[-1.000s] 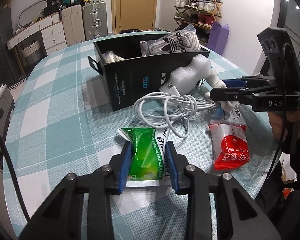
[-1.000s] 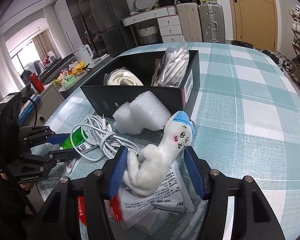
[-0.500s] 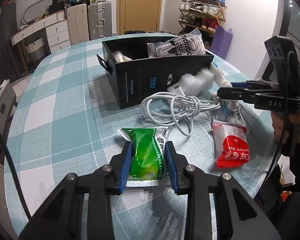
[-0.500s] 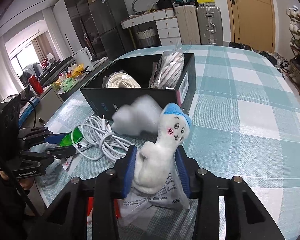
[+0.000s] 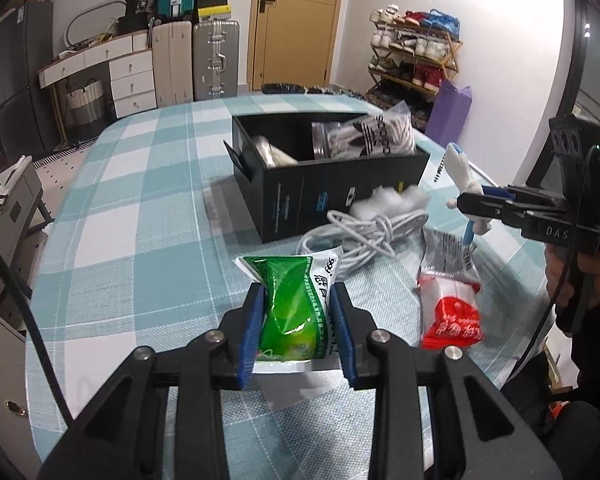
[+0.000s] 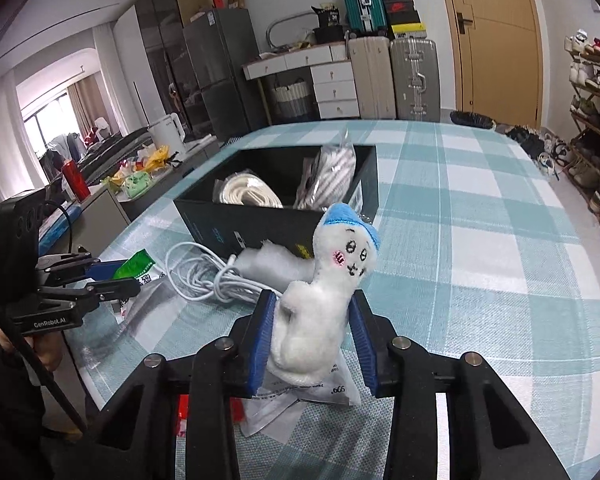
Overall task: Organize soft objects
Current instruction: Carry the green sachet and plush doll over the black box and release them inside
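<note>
My left gripper [image 5: 299,320] is shut on a green snack packet [image 5: 294,308] and holds it just above the checked tablecloth. My right gripper [image 6: 312,330] is shut on a white plush toy with a blue cap [image 6: 324,284], lifted off the table; it also shows in the left wrist view [image 5: 462,174]. The black box [image 5: 328,184] stands beyond, holding a bagged striped item [image 5: 364,140] and a white coil [image 6: 252,196]. The box also shows in the right wrist view [image 6: 260,228].
A white cable bundle [image 5: 364,236], a white foam piece [image 5: 388,200], a red-and-white packet [image 5: 452,312] and a clear printed bag [image 6: 300,396] lie near the box. The table's right edge [image 5: 512,240] is close. Suitcases and a shoe rack stand behind.
The right gripper closed on the plush toy and lifted it upright off the printed bag. The left gripper rose a little with the green packet gripped.
</note>
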`<state>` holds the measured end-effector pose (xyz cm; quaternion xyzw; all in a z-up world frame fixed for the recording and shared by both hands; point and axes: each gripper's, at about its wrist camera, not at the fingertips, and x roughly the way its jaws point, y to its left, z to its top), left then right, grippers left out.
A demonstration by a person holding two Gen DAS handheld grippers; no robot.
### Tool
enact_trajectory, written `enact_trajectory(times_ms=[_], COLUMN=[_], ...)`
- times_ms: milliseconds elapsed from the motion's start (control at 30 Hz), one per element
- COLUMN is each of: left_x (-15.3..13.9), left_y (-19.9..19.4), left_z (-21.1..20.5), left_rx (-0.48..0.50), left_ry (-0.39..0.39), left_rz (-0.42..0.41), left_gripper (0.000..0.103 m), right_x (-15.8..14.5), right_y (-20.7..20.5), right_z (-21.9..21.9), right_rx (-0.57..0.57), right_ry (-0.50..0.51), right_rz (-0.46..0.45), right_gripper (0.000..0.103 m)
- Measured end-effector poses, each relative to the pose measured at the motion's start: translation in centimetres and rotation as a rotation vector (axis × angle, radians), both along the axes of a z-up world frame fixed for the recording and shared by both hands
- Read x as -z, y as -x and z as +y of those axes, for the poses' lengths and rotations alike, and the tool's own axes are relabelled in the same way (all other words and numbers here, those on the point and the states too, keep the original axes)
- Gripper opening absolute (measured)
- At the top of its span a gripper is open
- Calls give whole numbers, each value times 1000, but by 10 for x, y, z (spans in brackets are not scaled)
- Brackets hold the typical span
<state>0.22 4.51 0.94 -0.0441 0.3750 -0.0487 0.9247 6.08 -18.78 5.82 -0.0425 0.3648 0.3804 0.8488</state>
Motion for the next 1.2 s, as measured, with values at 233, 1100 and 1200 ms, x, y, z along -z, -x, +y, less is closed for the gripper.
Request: enact_trajectory(times_ms=[233,1100,1200], left_x=[-18,-50,-51], left_y=[-1,-41,-47], left_z=[2,-2,-3], left_rx=[-22,-74,-80], left_ry=[18,24,12], left_rz=[-55,-162,-167], left_gripper=[32,32,32], right_x=[-13,-53,-57], right_y=[8,15,13], right_z=[0,12,15], right_rx=[-10,-35,-39], right_ry=[-21,-96,-102], right_rz=[-40,-137,-142], right_gripper=[37,37,37])
